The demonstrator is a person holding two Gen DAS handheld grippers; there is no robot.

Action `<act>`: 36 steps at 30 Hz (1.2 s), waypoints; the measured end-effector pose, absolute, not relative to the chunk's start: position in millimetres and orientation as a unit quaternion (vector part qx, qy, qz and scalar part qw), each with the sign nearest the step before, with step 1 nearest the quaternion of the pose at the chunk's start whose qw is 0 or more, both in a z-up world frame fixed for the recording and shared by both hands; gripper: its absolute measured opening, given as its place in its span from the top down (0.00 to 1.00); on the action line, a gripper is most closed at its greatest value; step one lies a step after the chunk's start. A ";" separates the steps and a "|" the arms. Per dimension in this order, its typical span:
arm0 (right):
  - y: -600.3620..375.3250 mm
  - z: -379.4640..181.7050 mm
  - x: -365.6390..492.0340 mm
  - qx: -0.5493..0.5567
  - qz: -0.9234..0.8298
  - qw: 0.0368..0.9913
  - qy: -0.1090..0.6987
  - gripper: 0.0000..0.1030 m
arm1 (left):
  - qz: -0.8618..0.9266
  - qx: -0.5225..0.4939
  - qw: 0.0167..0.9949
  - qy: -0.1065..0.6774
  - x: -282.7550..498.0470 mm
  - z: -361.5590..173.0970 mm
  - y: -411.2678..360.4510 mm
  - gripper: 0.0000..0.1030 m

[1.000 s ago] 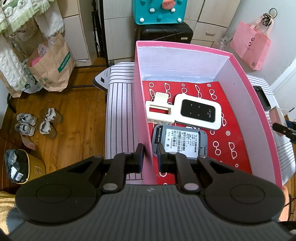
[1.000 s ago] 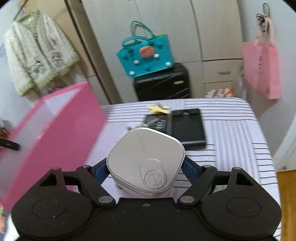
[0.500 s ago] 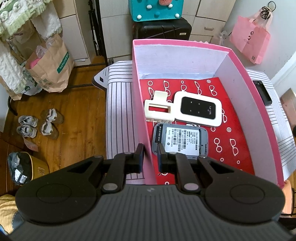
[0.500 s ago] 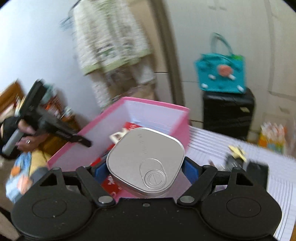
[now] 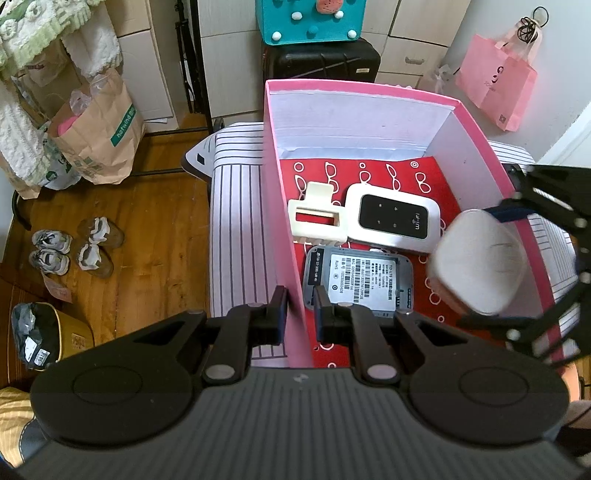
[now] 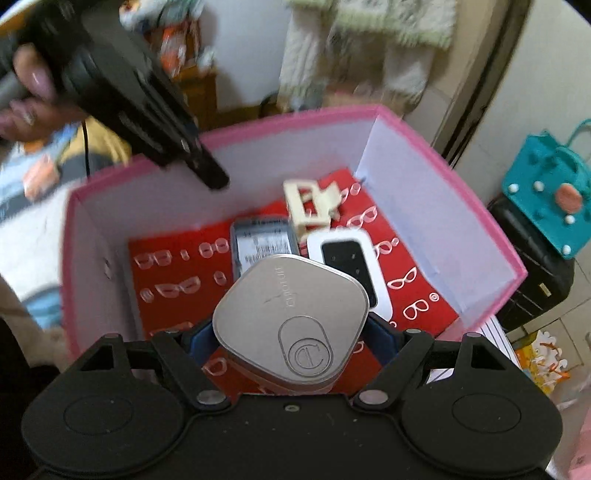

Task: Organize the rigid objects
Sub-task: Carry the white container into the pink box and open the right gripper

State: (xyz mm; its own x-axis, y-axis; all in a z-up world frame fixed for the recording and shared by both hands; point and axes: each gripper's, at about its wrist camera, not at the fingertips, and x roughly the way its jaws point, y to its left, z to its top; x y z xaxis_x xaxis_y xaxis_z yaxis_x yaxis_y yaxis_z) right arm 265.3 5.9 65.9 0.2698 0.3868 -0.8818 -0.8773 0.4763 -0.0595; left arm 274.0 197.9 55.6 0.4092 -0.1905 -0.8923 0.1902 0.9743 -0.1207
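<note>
A pink box (image 5: 354,122) with a red glasses-print floor stands on the striped table. Inside it lie a cream hair clip (image 5: 317,221), a white pocket router (image 5: 393,218) and a grey labelled device (image 5: 358,280). My left gripper (image 5: 300,310) is shut on the box's left wall. My right gripper (image 6: 291,332) is shut on a silver rounded tin (image 6: 291,321) and holds it above the inside of the box, near its right wall. In the left wrist view the silver tin (image 5: 480,262) shows blurred at the right.
The striped tablecloth (image 5: 236,229) shows on both sides of the box. Behind the table stand a black suitcase (image 5: 325,61) with a teal bag (image 5: 314,18) on it. A pink bag (image 5: 498,81) hangs at the right. Paper bags (image 5: 99,136) and shoes (image 5: 74,247) sit on the wooden floor at left.
My right gripper carried the silver tin from over the striped table to above the pink box, rolling as it went. It now shows in the left wrist view. The left gripper stayed put.
</note>
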 end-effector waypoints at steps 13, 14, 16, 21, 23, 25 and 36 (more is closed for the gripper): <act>24.3 44.7 261.5 -0.387 0.448 0.645 0.483 0.17 | -0.117 -0.008 0.842 0.526 271.0 55.1 200.5 0.88; 25.2 42.5 261.8 -0.386 0.448 0.644 0.486 0.18 | -0.117 -0.008 0.843 0.526 271.0 55.1 200.3 0.88; 26.5 37.8 264.4 -0.386 0.436 0.652 0.486 0.17 | -0.117 -0.007 0.842 0.526 271.1 55.1 200.2 0.88; 22.0 41.0 260.5 -0.394 0.412 0.687 0.450 0.19 | -0.117 0.001 0.841 0.529 273.2 55.9 197.8 0.88; 19.4 45.0 258.2 -0.402 0.396 0.703 0.434 0.17 | -0.116 0.002 0.839 0.531 274.1 56.0 197.3 0.88; 14.3 52.1 258.5 -0.394 0.386 0.719 0.423 0.17 | -0.115 0.003 0.838 0.533 275.0 56.2 197.0 0.88; -60.9 114.1 245.9 -0.160 0.371 0.845 0.350 0.17 | -0.107 0.001 0.839 0.533 273.6 56.5 195.1 0.88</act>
State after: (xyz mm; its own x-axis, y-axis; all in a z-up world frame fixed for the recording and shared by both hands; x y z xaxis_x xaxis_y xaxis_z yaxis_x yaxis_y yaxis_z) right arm 245.9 -60.9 114.1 0.4801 0.5142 -0.7108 -0.7386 0.6741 -0.0112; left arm 273.6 195.1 56.5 0.4095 -0.1795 -0.8945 0.1812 0.9769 -0.1131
